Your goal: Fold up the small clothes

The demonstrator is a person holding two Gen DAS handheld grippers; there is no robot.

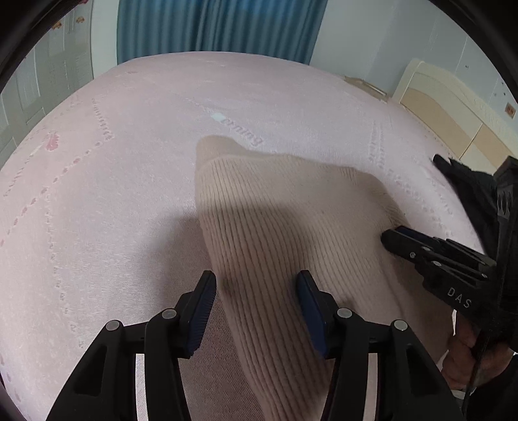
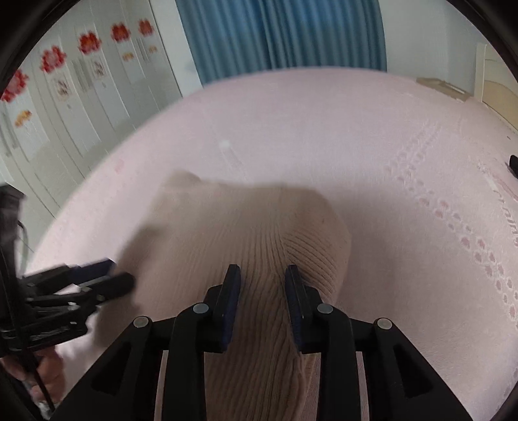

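A beige ribbed knit garment (image 1: 285,226) lies on the pink bed sheet (image 1: 113,194); it also shows in the right wrist view (image 2: 246,233). My left gripper (image 1: 255,285) is open, its fingers straddling the garment's near left part just above it. My right gripper (image 2: 263,275) is open too, its fingers either side of a raised ridge of the knit. The right gripper also shows in the left wrist view (image 1: 404,239) at the garment's right edge. The left gripper shows blurred in the right wrist view (image 2: 106,275) at the garment's left edge.
The pink sheet (image 2: 404,162) has printed dotted patterns. Blue curtains (image 1: 213,29) hang beyond the far edge. A beige headboard (image 1: 446,107) stands at the right. White wardrobe doors with red flower stickers (image 2: 87,77) stand at the left.
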